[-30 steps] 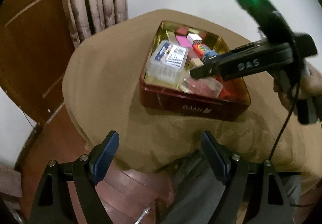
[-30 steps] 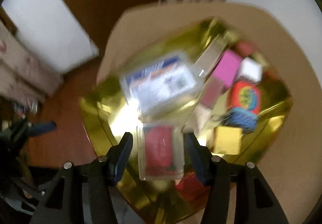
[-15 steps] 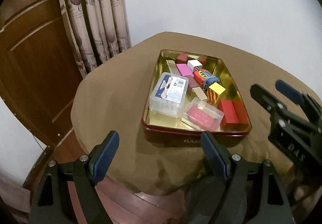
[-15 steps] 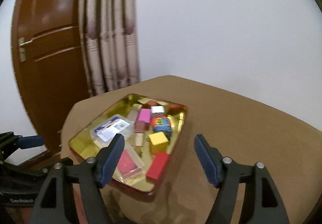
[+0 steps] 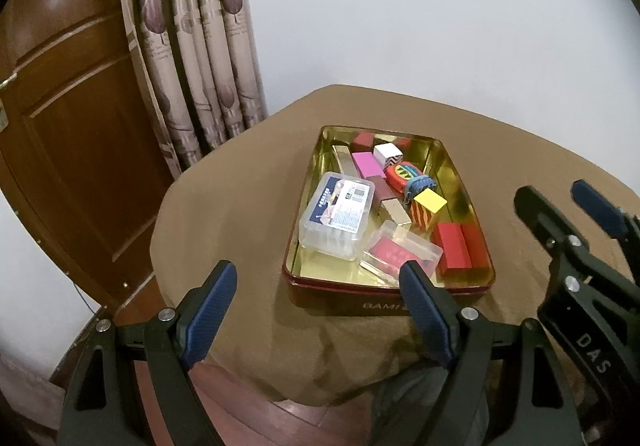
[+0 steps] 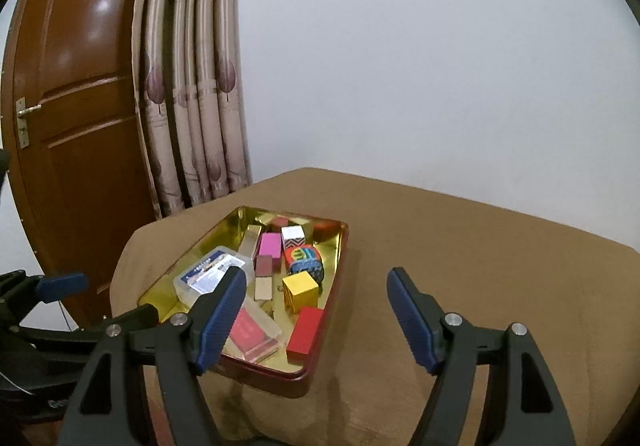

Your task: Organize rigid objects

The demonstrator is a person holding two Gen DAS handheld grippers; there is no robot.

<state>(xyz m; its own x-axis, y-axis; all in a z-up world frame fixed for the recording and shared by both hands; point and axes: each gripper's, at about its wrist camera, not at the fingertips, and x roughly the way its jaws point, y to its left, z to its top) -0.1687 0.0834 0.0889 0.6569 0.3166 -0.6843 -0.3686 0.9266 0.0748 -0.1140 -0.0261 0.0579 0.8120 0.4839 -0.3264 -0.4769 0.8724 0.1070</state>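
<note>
Task looks near done: every rigid item seen sits inside the gold-lined red metal tin (image 5: 460,181), centre-right of the left wrist view, on the round table w/ tan cloth (image 5: 240,205). In it: clear plastic box w/ blue-white label (image 5: 338,213), flat clear case w/ red insert (image 5: 400,252), yellow-topped cube (image 5: 428,205), red rectangular block (image 5: 452,246), pink block (image 5: 368,163), plus others. No loose pieces visible on the cloth. Left gripper (image 5: 320,310) jaws wide apart, nothing betw. them; right gripper (image 6: 316,314) jaws opening, also empty, low centre of its own view. Brown wooden door (image 6: 80,125) & beige patterned curtain (image 6: 192,85) upper left; nothing blocks the tin.
</note>
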